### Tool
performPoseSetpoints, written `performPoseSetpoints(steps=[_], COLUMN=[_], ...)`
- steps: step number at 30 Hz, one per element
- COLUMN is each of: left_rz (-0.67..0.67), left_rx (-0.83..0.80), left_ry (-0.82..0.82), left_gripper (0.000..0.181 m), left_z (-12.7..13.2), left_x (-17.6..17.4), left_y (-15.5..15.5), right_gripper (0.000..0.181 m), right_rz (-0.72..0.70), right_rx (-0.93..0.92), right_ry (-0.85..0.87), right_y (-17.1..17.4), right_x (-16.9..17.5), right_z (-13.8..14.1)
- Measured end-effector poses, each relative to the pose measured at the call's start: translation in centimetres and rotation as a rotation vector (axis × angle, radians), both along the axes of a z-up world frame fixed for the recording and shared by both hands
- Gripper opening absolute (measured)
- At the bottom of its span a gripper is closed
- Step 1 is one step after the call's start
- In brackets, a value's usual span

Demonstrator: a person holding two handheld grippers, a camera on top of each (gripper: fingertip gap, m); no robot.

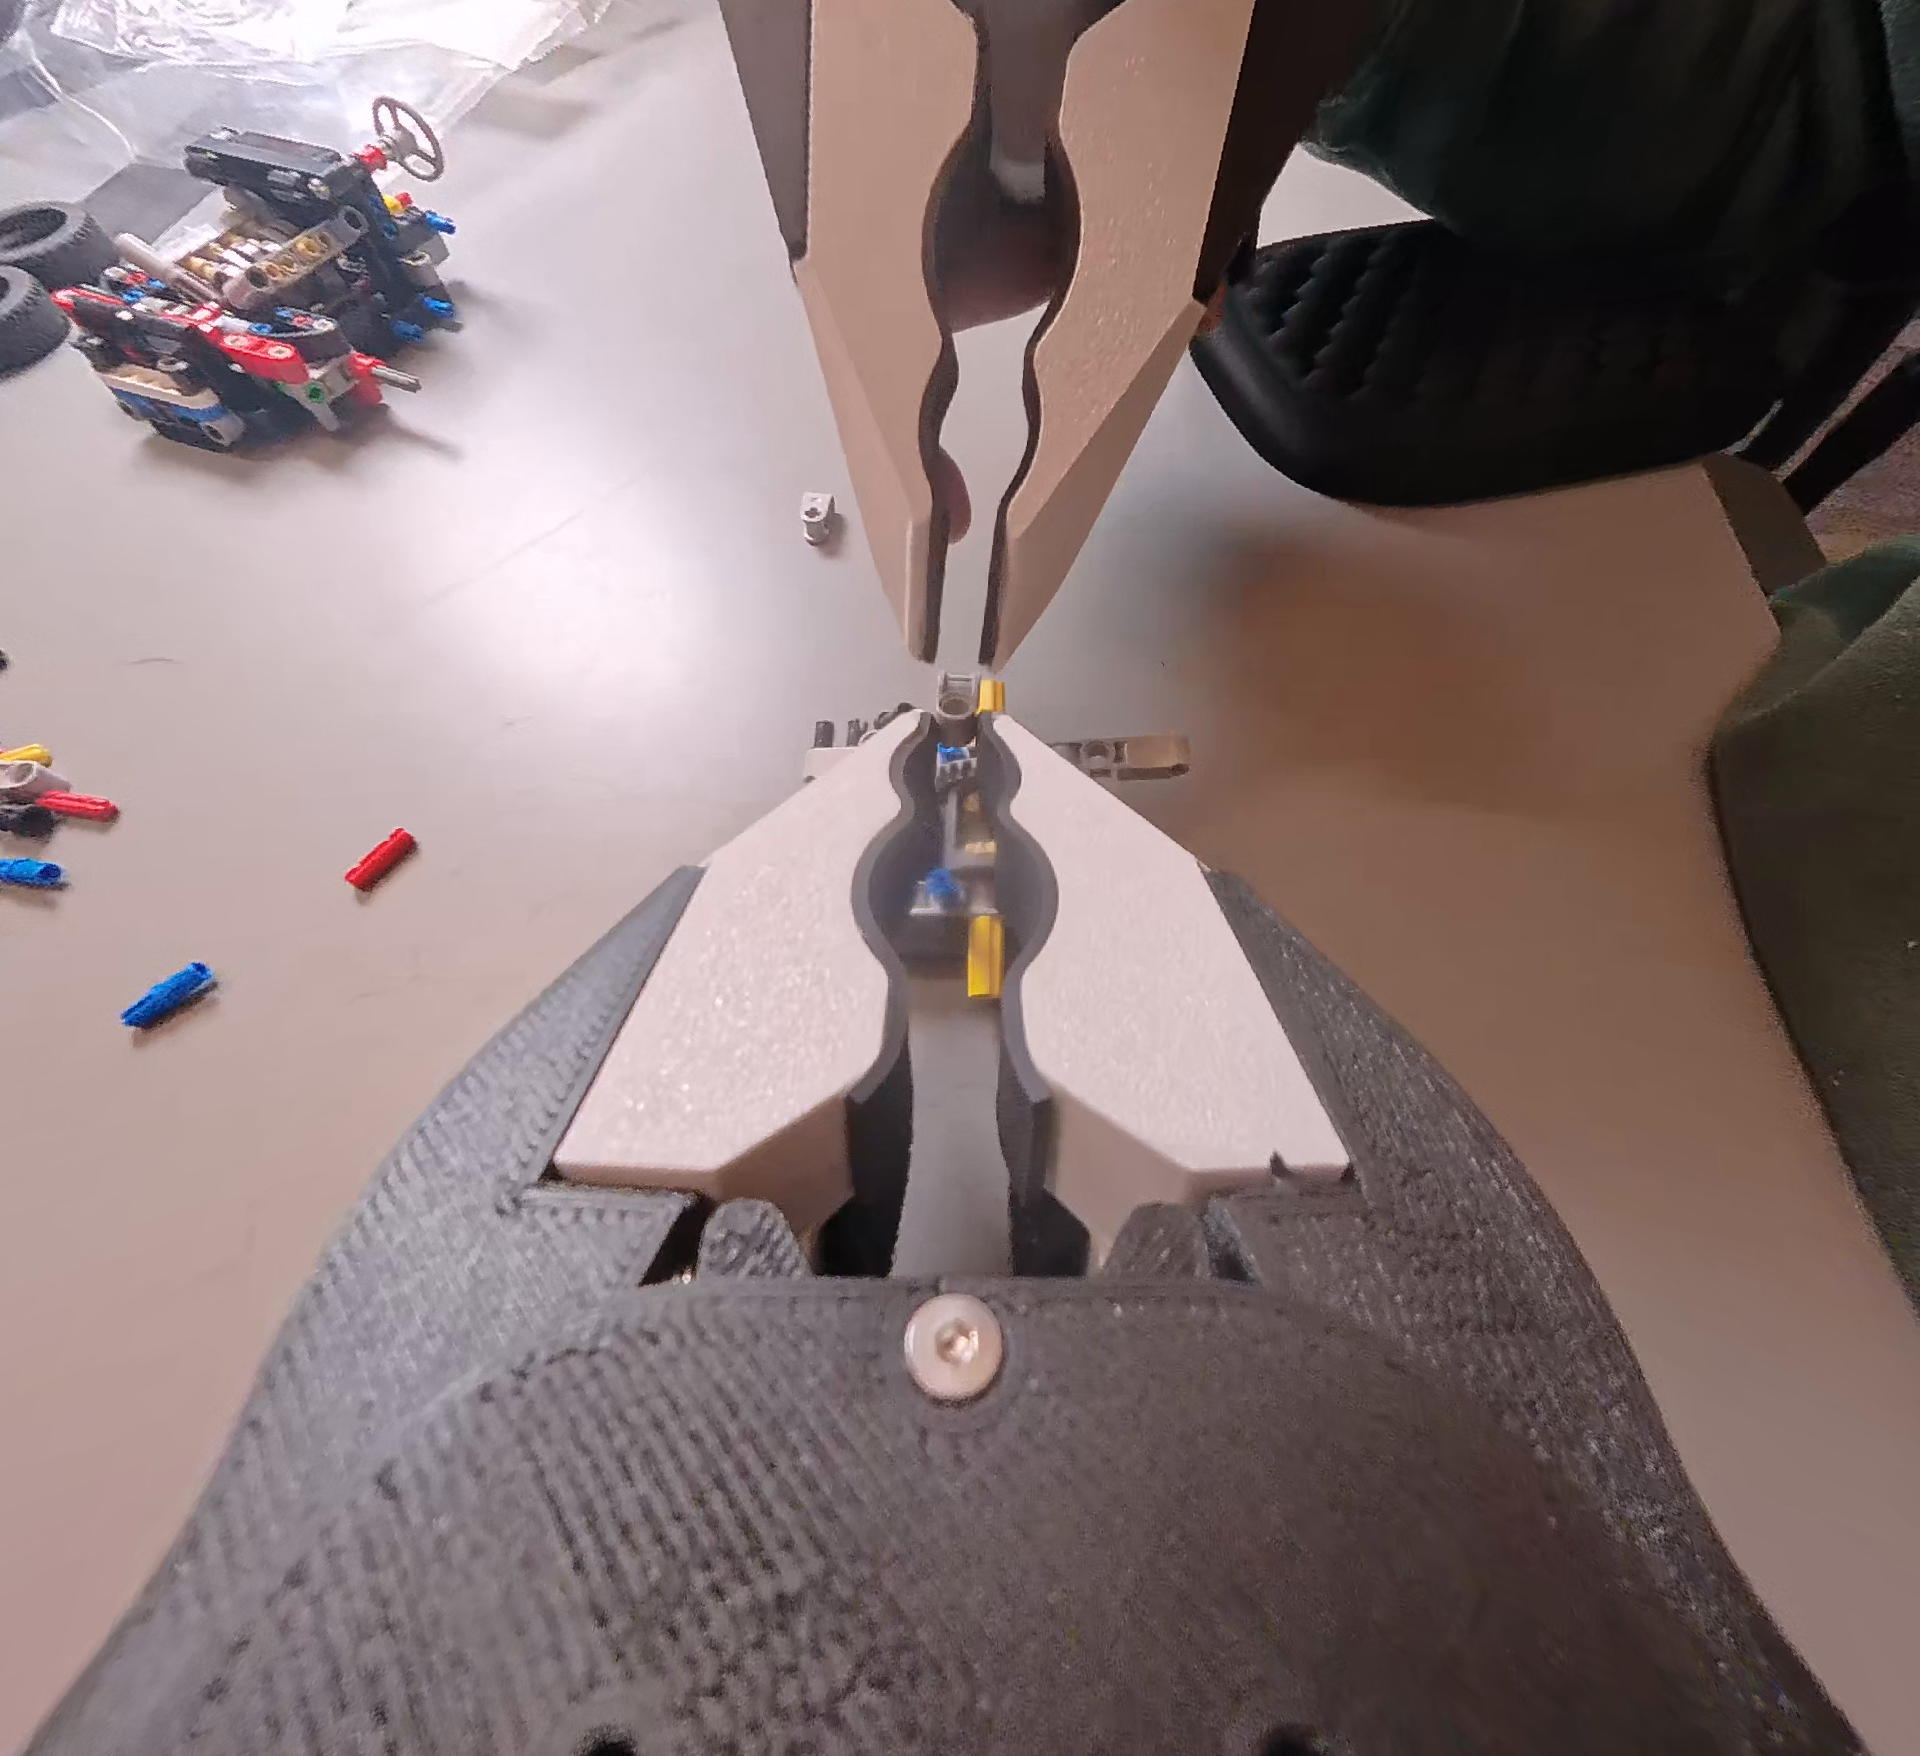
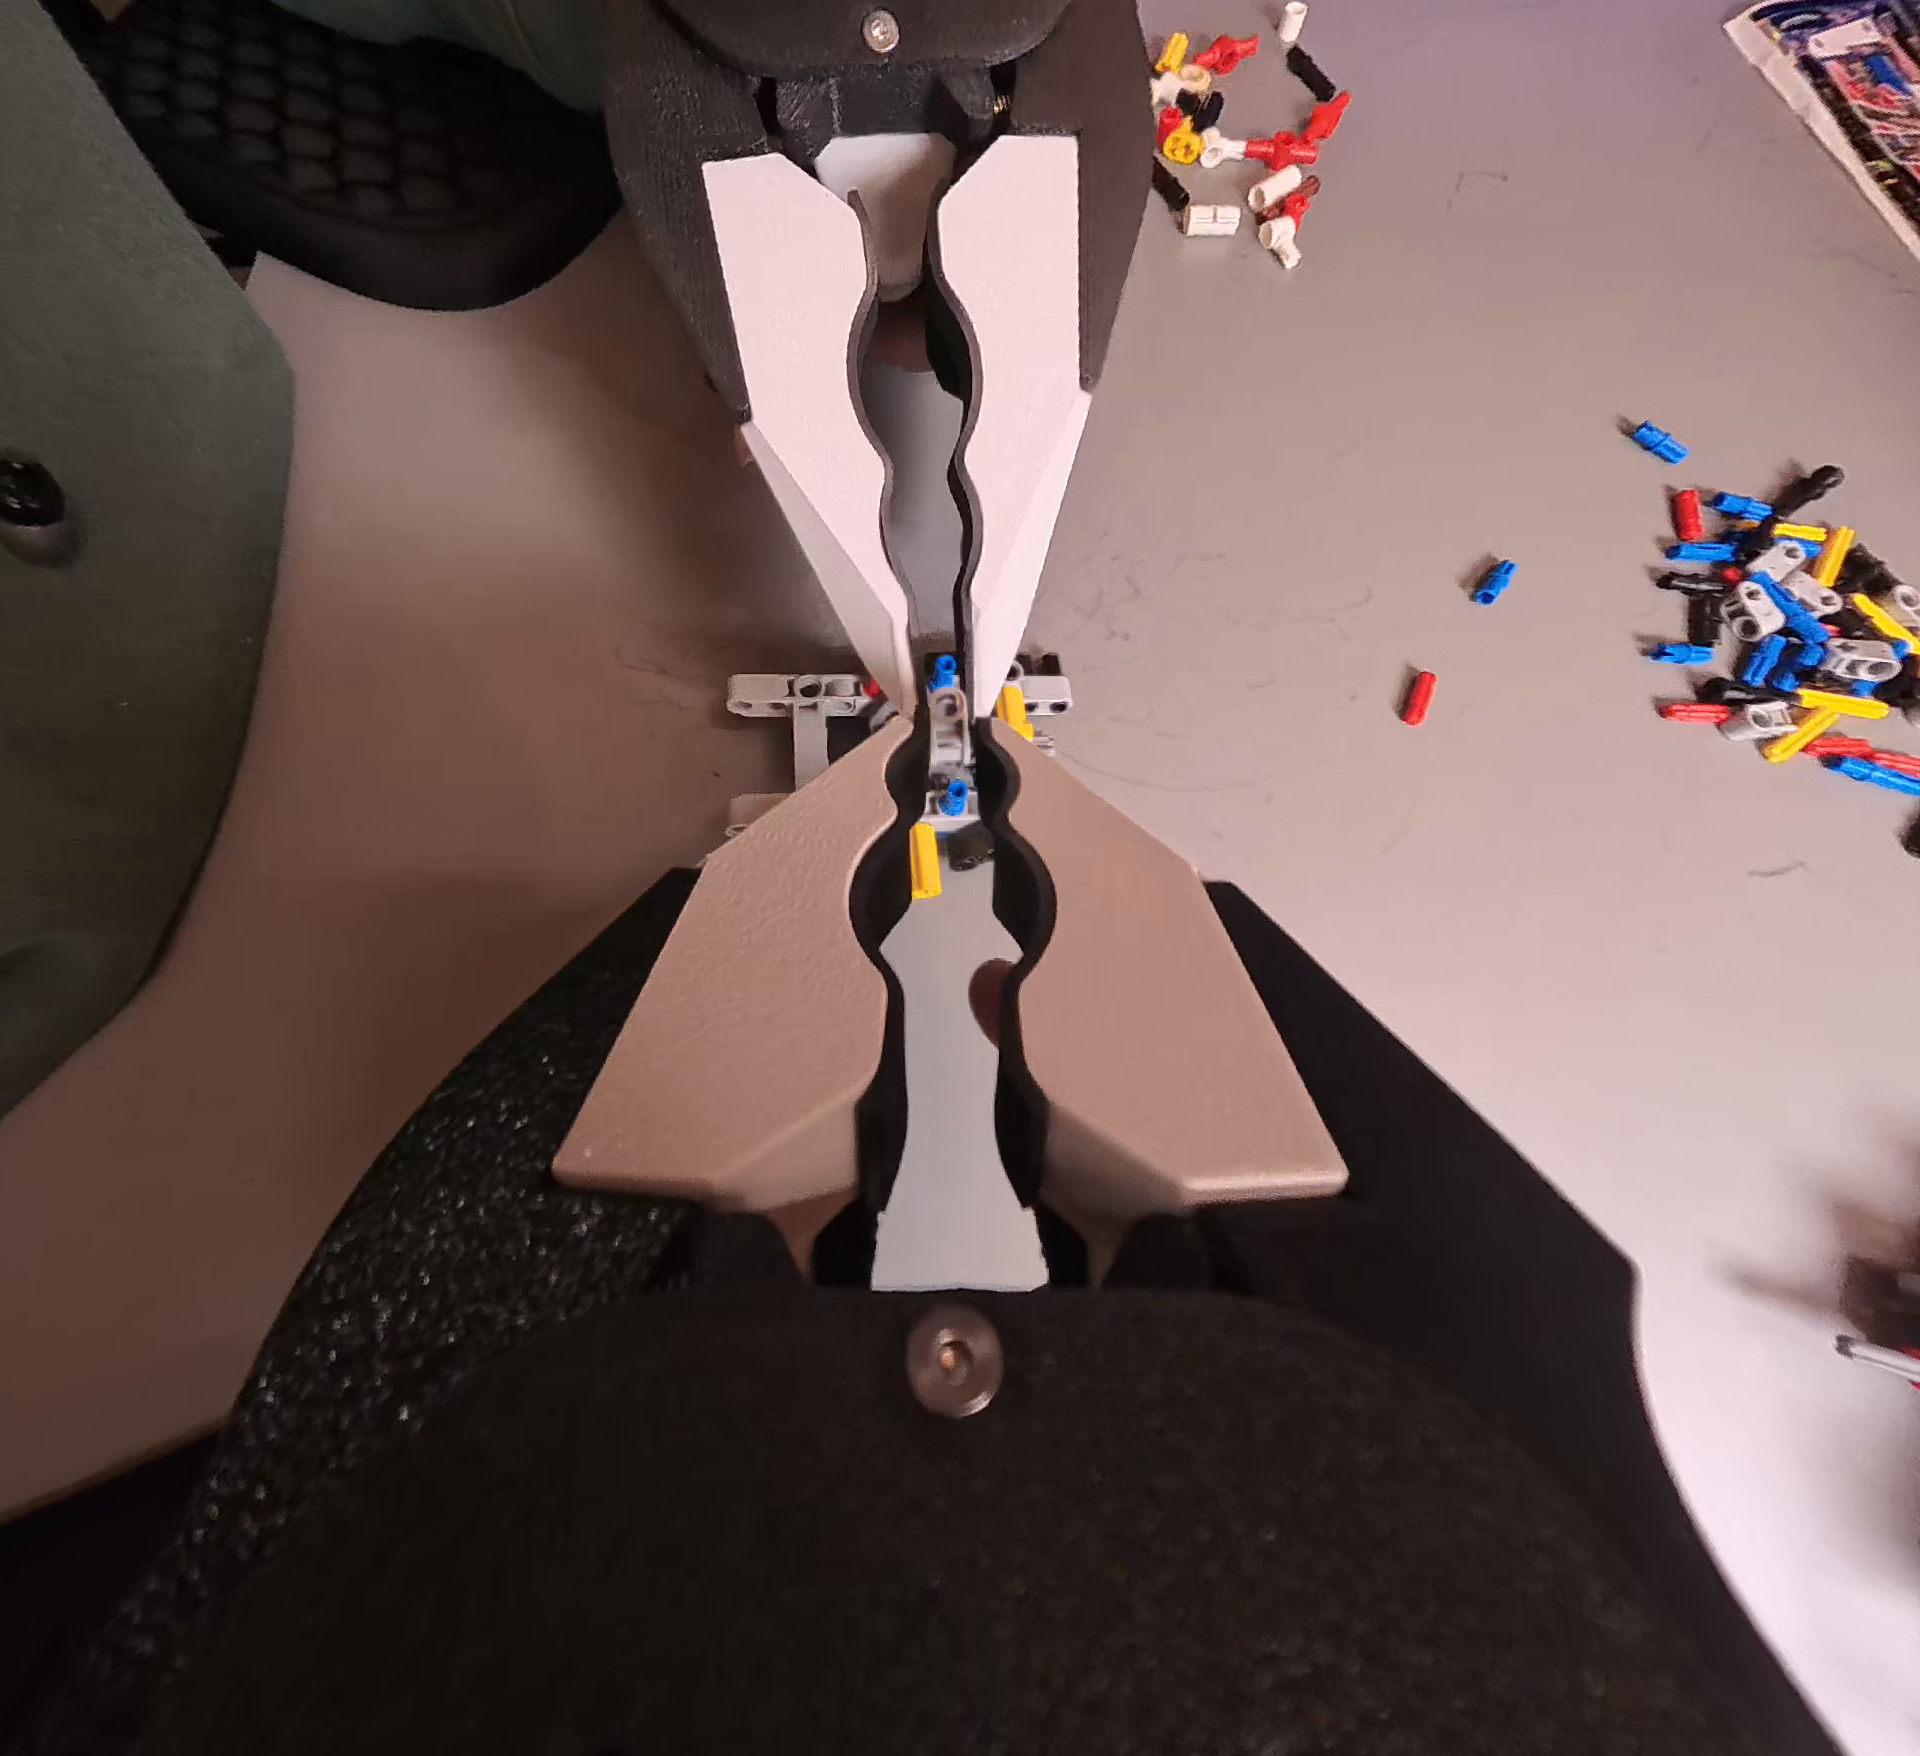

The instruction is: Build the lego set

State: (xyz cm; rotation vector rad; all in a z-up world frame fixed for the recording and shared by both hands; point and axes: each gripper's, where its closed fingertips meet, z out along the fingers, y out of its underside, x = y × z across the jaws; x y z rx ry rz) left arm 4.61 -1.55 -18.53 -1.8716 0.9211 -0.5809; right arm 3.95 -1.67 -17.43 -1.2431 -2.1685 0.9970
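My two tongs meet tip to tip over one small subassembly on the table. My left tongs clamp it, its long axis along my fingers. My right tongs look nearly closed around its far end; whether they grip, I cannot tell.

No writing is legible; the printed booklet is too small to read.
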Motion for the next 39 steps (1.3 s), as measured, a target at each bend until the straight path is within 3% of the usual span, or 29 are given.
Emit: performPoseSetpoints(steps=[18, 21, 24, 32, 39], left_rz=[-0.013, 0.007, 0.013, 0.000, 0.025], left_rx=[0.196, 0.127, -0.011, -0.167, -0.171], left_ry=[0.010, -0.061, -0.192, -0.414, -0.433], left_gripper=[0.004, 0.007, 0.022, 0.014, 0.006], left_z=[1.8, 1.8, 1.9, 3.2, 3.2], left_x=[-0.1, -0.2, -0.4, -0.3, -0.7], left_y=[-0.2, -0.1, -0.3, -0.6, -0.3], right_gripper=[0.008, 0.007, 0.007, 0.008, 0.008], right_rz=[0.004, 0.004, 0.028, 0.066, 0.071], right_rx=[-0.269, -0.193, -0.033, 0.326, 0.451], right_ry=[0.032, 0.082, 0.174, 0.337, 0.355], right_y=[-0.6, -0.3, -0.3, -0.3, -0.2], right_x=[0.0, -0.3, -0.4, -1.0, -1.2], right_z=[0.4, 0.7, 1.2, 2.1, 1.7])
